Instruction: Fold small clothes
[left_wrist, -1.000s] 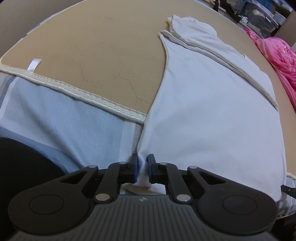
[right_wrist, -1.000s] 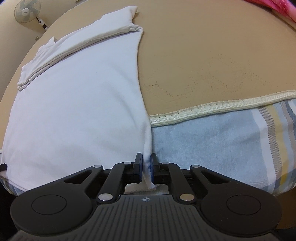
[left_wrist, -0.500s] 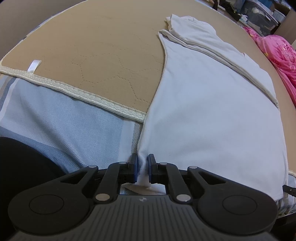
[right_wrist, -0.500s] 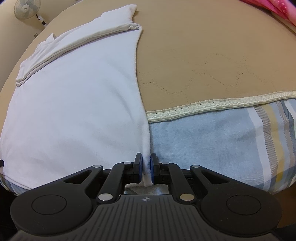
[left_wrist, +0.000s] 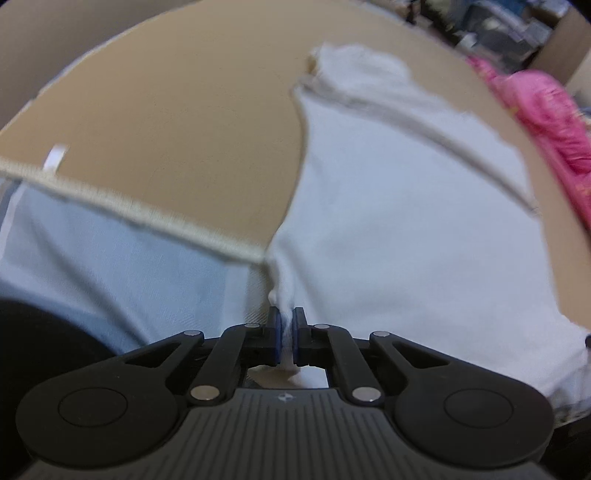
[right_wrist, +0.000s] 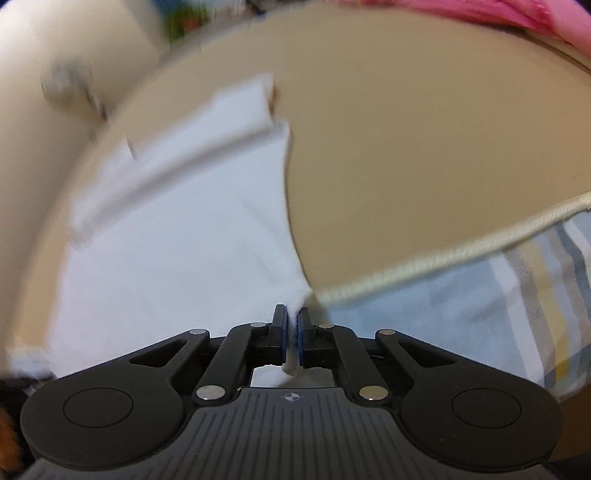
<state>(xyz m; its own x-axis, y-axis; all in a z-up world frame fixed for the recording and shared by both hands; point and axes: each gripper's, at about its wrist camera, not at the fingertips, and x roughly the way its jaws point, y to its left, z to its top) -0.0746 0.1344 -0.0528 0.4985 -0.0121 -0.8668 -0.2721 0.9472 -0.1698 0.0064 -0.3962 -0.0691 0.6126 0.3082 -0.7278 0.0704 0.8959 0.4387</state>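
A bed carries everything, its striped sheet pale blue with white, grey and yellow bands. Over the sheet lies a tan quilted mat with a cream braided edge. A white garment lies flat on the mat, with pink bedding beyond its far side.

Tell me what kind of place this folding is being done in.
Probably a bedroom at home. The white garment lies on a tan quilted mat with a lace edge, spread over a striped bedsheet. Pink bedding is heaped at the far side.
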